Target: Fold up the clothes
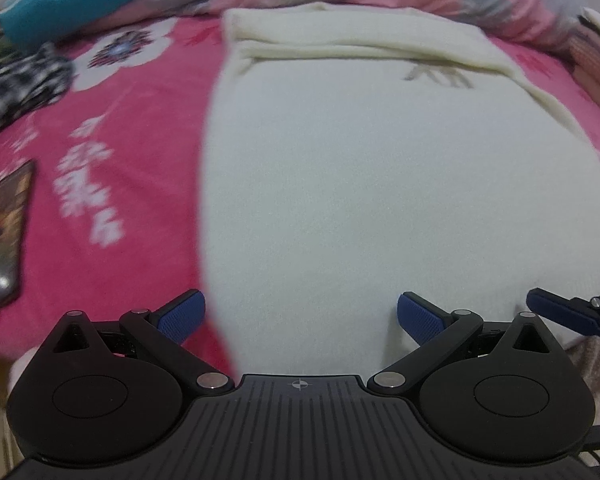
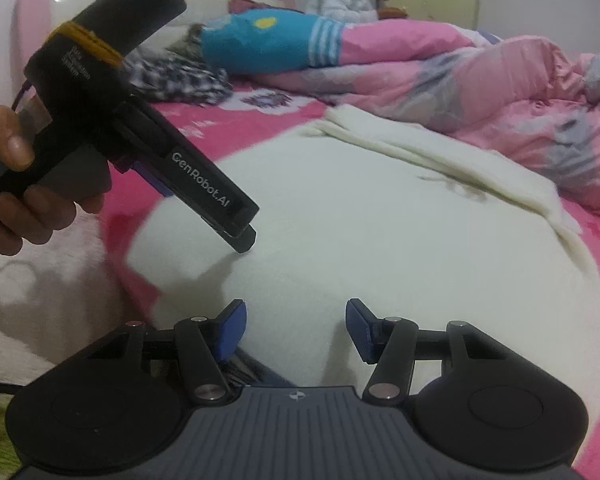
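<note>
Now both grippers hang over the near edge of the cream sweater (image 1: 360,180), left gripper (image 1: 300,316) spread wide, right gripper (image 2: 296,330) half-spread, neither grasping anything.

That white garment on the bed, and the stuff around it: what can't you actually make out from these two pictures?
- White garment, left wrist view: near hem hidden behind the left gripper; its grey mark too blurred to read.
- Right wrist view: near edge covered by the right gripper, so any fabric between the fingers is unclear.
- Phone, left wrist view: blurred, near the frame edge.
- Checkered cloth: partly behind the other gripper's body.
</note>
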